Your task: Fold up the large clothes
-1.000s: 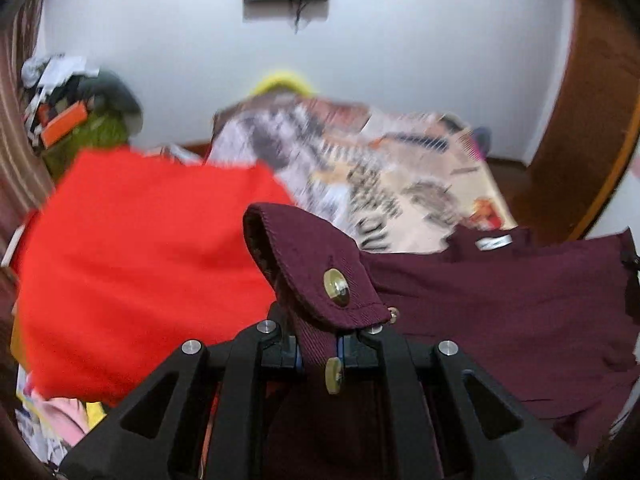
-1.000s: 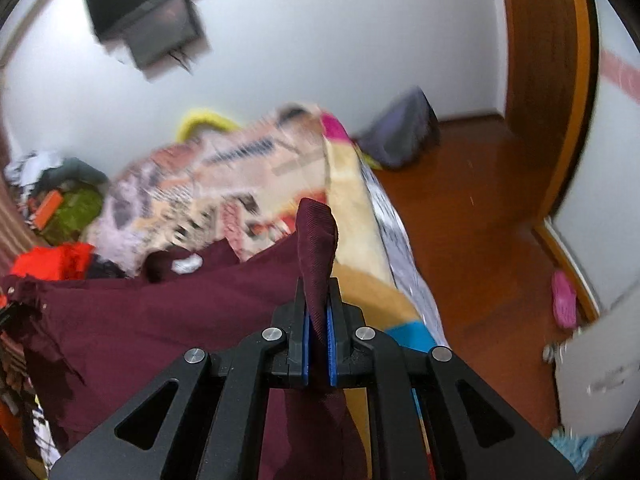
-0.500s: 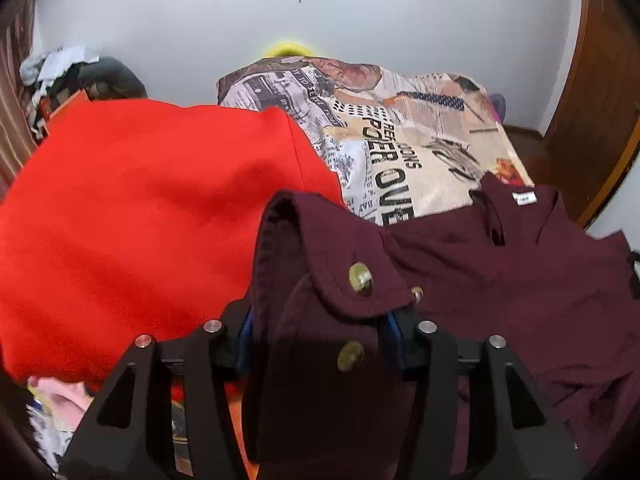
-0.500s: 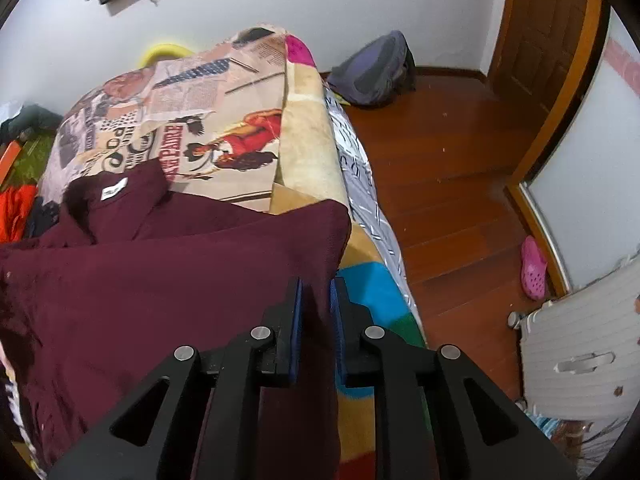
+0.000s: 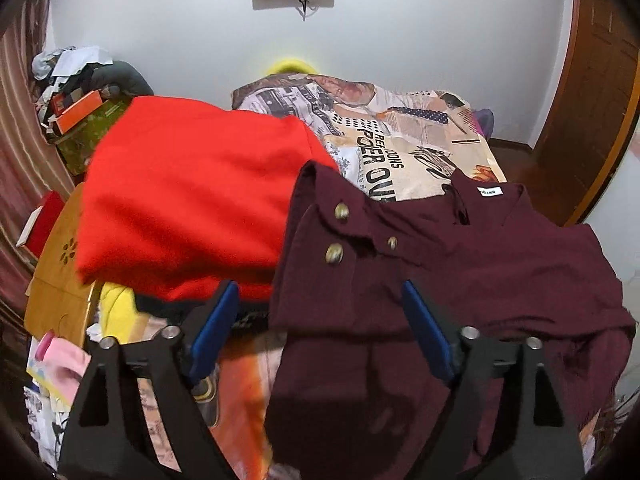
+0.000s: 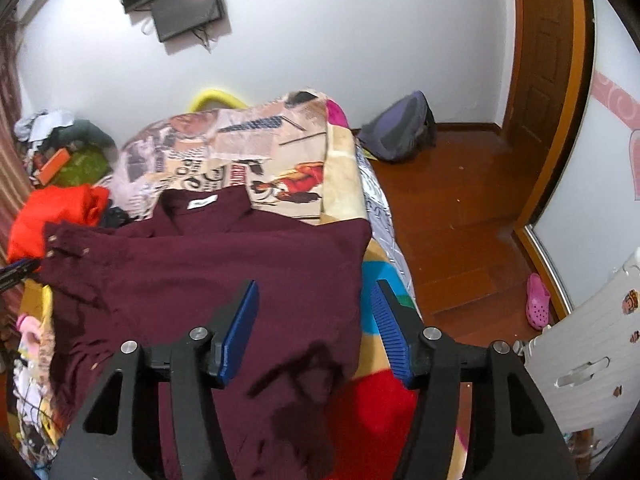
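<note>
A maroon shirt (image 5: 500, 264) with brass buttons lies spread on the bed, collar and white label at the far end; it also shows in the right wrist view (image 6: 224, 272). My left gripper (image 5: 320, 328) is open, its blue pads either side of the shirt's buttoned left corner, not gripping it. My right gripper (image 6: 316, 320) is open above the shirt's right edge, one pad over the cloth and the other beside it.
A red garment (image 5: 188, 196) is piled to the left of the shirt. The bed has a printed cover (image 5: 384, 140). Cluttered boxes (image 5: 80, 120) stand at far left. A backpack (image 6: 400, 128), wooden floor, door and a pink shoe (image 6: 538, 300) are on the right.
Both grippers held shirt corners up, then lowered them onto the bed and opened. The shirt now lies flat, released from both.
</note>
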The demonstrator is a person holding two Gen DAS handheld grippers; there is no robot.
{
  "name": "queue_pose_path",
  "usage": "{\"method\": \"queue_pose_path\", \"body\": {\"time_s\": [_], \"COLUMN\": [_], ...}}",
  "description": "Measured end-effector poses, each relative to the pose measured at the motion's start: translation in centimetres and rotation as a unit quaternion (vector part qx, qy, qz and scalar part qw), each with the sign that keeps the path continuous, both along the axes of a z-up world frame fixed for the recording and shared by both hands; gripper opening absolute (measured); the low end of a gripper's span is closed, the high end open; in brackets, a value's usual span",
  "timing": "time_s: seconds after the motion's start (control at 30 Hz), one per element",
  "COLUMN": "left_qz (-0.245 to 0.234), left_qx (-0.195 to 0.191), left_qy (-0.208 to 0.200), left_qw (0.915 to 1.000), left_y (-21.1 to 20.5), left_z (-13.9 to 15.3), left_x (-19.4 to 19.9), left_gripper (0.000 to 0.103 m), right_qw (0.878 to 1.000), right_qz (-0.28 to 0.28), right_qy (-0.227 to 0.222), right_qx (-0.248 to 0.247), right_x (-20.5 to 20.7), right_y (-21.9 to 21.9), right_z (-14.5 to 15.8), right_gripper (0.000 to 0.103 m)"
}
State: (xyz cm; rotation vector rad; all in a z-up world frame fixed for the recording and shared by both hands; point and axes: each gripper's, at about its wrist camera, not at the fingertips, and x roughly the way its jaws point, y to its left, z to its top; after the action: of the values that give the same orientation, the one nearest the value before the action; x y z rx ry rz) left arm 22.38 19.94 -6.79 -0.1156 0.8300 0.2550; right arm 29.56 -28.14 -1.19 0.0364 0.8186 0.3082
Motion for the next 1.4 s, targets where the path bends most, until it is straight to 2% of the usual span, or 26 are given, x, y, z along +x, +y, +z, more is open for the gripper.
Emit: {"method": "queue_pose_path", "body": {"time_s": [0.17, 0.3, 0.43, 0.63, 0.77, 0.83, 0.97, 1.0, 1.1, 1.2, 1.3, 1.33, 1.37, 1.4], "left_qz": [-0.003, 0.001, 0.014, 0.029, 0.023, 0.011, -0.009, -0.012, -0.023, -0.030, -0.032, -0.030, -0.032, -0.033], "left_qx": [-0.008, -0.029, -0.068, -0.127, -0.237, -0.274, -0.308, -0.308, -0.259, -0.230, -0.206, -0.203, -0.204, -0.204], "left_qy": [0.002, 0.022, 0.048, 0.090, 0.096, 0.105, 0.118, 0.120, 0.115, 0.111, 0.098, 0.092, 0.084, 0.069], "left_qw": [1.0000, 0.9993, 0.9965, 0.9875, 0.9665, 0.9559, 0.9438, 0.9438, 0.9587, 0.9663, 0.9732, 0.9743, 0.9749, 0.9759], "left_y": [0.0, 0.2, 0.5, -0.1, -0.9, -1.8, -4.0, -4.5, -6.4, -7.6, -8.2, -7.6, -7.2, -7.2], "left_z": [-0.8, -2.9, -5.7, -10.2, -12.7, -13.7, -15.2, -15.4, -14.7, -14.0, -12.8, -12.3, -11.7, -10.8], "left_x": [-3.5, -6.1, -8.1, -10.3, -11.1, -11.0, -10.4, -10.2, -9.7, -9.3, -9.2, -9.2, -9.3, -9.6], "left_gripper": [0.085, 0.085, 0.085, 0.085, 0.085, 0.085, 0.085, 0.085, 0.085, 0.082, 0.061, 0.052, 0.051, 0.047], "right_qw": [1.000, 1.000, 1.000, 0.996, 0.992, 0.990, 0.984, 0.983, 0.982, 0.979, 0.978, 0.978, 0.979, 0.979], "right_qz": [0.007, 0.007, 0.008, -0.005, -0.009, -0.012, -0.014, -0.014, -0.017, -0.025, -0.033, -0.035, -0.035, -0.034], "right_qy": [-0.008, -0.001, 0.027, 0.085, 0.117, 0.133, 0.155, 0.156, 0.154, 0.147, 0.134, 0.129, 0.124, 0.117], "right_qx": [-0.004, 0.000, 0.007, 0.026, 0.039, 0.051, 0.091, 0.098, 0.112, 0.139, 0.157, 0.158, 0.160, 0.163], "right_x": [-2.8, -4.9, -6.4, -8.0, -8.9, -9.2, -9.6, -9.6, -9.5, -9.4, -9.5, -9.6, -9.8, -10.0], "right_y": [0.5, 0.6, 0.9, 1.6, 1.7, 1.5, 1.7, 1.8, 1.9, 1.6, 1.4, 1.3, 1.2, 1.1], "right_z": [0.0, -1.1, -3.1, -7.2, -9.4, -10.4, -11.8, -12.0, -12.4, -12.5, -12.2, -12.0, -11.8, -11.4], "right_gripper": [0.058, 0.059, 0.059, 0.059, 0.059, 0.059, 0.059, 0.059, 0.059, 0.058, 0.043, 0.032, 0.024, 0.022]}}
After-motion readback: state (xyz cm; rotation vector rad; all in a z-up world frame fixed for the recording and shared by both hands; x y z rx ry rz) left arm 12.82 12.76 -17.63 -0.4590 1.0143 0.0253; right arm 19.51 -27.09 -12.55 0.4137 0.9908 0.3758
